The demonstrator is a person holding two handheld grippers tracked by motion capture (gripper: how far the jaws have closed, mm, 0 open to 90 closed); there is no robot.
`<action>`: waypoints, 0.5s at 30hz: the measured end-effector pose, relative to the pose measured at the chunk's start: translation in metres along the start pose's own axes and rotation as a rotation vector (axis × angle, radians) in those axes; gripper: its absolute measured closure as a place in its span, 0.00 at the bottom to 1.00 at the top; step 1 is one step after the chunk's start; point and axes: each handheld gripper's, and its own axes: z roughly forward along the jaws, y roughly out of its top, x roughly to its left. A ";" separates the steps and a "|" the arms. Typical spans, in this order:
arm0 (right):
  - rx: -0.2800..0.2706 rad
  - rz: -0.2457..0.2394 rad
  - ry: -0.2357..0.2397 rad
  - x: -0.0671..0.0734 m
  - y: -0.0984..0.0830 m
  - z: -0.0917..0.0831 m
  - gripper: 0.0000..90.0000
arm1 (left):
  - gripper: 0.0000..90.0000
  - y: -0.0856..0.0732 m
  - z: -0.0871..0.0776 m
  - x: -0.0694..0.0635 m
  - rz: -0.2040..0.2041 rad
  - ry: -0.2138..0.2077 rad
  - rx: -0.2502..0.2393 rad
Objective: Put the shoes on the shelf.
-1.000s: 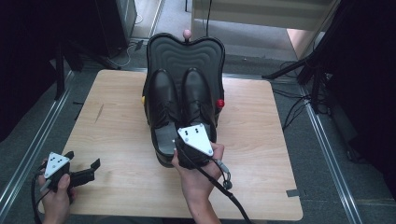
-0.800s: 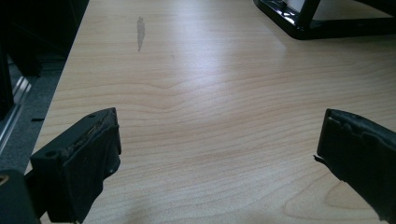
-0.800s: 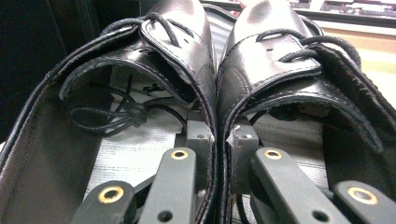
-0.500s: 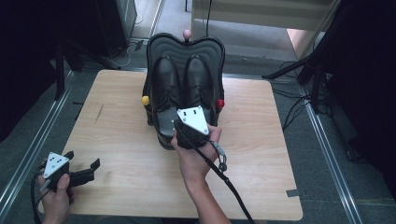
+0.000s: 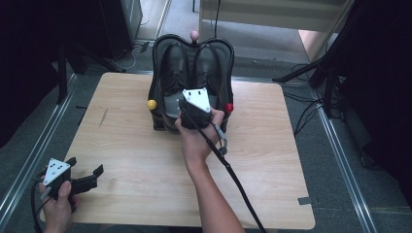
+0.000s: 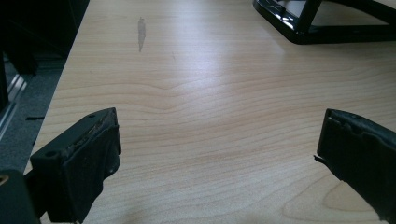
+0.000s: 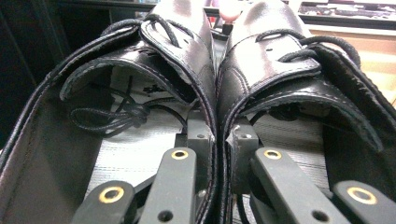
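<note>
A pair of black leather lace-up shoes stands side by side on a black shoe stand (image 5: 156,87) at the table's far middle: the left shoe (image 5: 174,68) (image 7: 173,51) and the right shoe (image 5: 210,63) (image 7: 280,56). My right gripper (image 5: 195,103) (image 7: 219,136) has one jaw inside each shoe and is shut on their two touching inner walls. My left gripper (image 5: 86,166) (image 6: 219,140) rests open near the table's front left corner, nothing between its jaws.
The stand carries a yellow knob (image 5: 152,104), a red knob (image 5: 229,107) and a pink knob (image 5: 195,35). Its base (image 6: 299,28) lies ahead of the left gripper. The wooden table (image 5: 136,145) has a grey smear (image 6: 140,32). Cables lie on the floor at the right.
My right gripper has carried the pair of shoes away from the person, further up onto the stand. The left gripper has stayed where it was.
</note>
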 end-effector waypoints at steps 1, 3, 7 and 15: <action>-0.002 0.001 -0.007 0.000 0.001 0.004 0.93 | 0.01 0.000 0.000 0.000 0.000 -0.001 -0.002; -0.004 0.014 -0.017 0.001 0.005 0.015 0.93 | 0.01 0.000 0.000 0.001 -0.003 -0.003 -0.002; -0.012 0.014 -0.020 0.004 0.007 0.023 0.93 | 0.01 0.000 0.000 0.001 -0.010 -0.007 -0.008; -0.015 0.035 -0.021 0.009 0.012 0.040 0.93 | 0.01 0.000 0.000 0.002 -0.016 -0.011 -0.013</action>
